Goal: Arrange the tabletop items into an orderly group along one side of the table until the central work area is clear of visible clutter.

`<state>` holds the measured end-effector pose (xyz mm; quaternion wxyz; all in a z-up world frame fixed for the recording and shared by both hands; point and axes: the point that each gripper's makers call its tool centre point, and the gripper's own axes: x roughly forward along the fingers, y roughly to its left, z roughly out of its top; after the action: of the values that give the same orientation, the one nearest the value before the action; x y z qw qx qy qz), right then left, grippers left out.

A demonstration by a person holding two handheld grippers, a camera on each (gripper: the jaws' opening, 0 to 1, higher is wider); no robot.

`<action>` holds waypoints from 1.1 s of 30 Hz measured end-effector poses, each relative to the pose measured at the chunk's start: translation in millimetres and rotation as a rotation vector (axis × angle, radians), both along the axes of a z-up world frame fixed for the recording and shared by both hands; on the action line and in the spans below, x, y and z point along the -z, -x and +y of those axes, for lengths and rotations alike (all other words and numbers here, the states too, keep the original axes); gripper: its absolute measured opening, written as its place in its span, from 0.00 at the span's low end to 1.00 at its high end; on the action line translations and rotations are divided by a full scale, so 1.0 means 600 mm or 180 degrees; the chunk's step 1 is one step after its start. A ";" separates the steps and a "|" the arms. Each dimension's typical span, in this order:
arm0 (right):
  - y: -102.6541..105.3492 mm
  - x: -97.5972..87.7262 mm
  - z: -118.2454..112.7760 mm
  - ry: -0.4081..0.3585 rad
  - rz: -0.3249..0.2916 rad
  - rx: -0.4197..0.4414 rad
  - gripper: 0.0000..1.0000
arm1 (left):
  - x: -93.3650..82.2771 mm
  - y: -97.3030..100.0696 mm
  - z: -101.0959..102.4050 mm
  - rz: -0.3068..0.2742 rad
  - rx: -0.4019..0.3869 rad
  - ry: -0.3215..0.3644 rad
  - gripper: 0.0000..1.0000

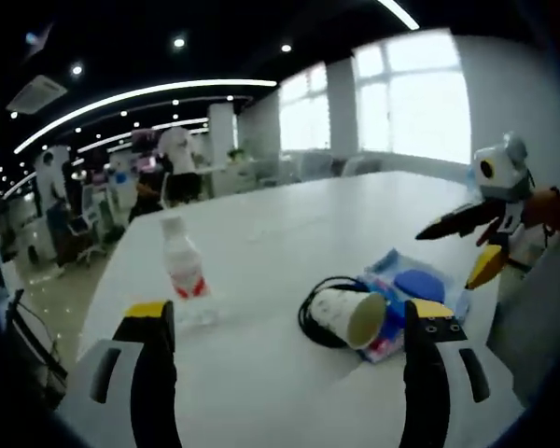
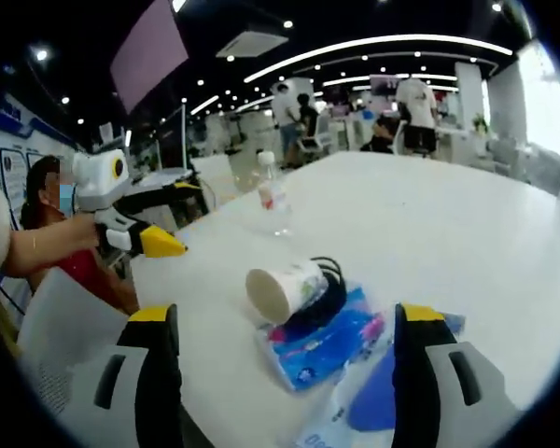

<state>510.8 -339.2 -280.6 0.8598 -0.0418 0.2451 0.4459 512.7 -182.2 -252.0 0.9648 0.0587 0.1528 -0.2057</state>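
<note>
1. Left gripper view: left claw [image 1: 289, 322] has its jaws spread wide over the white worktop [image 1: 289, 224], pinching nothing.
2. Paper cup [image 1: 350, 315] lies on its side between the two jaws, mouth turned toward the right jaw. It rests against a coil of black cable [image 1: 310, 303] and on a blue tissue pack [image 1: 403, 280].
3. Clear water bottle [image 1: 182, 266] with a white cap and red label stands upright near the left jaw, apart from the cup pile.
4. Right claw [image 1: 476, 245] enters at the right edge, held above the worktop rim; its yellow-tipped jaws stand apart, with nothing between them.
5. Right gripper view: right claw [image 2: 285, 327] likewise spread wide, holding nothing. Paper cup [image 2: 282, 287], cable [image 2: 327, 285] and blue pack [image 2: 331, 343] sit together between its jaws; the bottle [image 2: 272, 198] stands upright farther off.
6. Left claw [image 2: 154, 238] shows at the left, off the worktop edge, in a person's hand [image 2: 47, 245].
7. People and desks fill the office background.
</note>
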 end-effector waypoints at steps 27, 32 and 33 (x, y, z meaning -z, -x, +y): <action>-0.055 0.085 0.066 0.0700 -0.0538 -0.0335 0.58 | 0.052 0.043 -0.067 0.0373 0.0547 0.0180 0.99; -0.064 0.090 0.069 0.0940 -0.0893 -0.0418 0.50 | 0.053 0.045 -0.067 0.0461 0.0523 0.0448 0.99; -0.062 0.094 0.070 0.0973 -0.0905 -0.0436 0.46 | 0.056 0.047 -0.068 0.0500 0.0525 0.0460 0.99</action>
<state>548.1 -297.0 -336.7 0.8371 -0.2507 0.1828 0.4505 484.4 -223.1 -285.7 0.9314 -0.0149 0.2074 -0.2987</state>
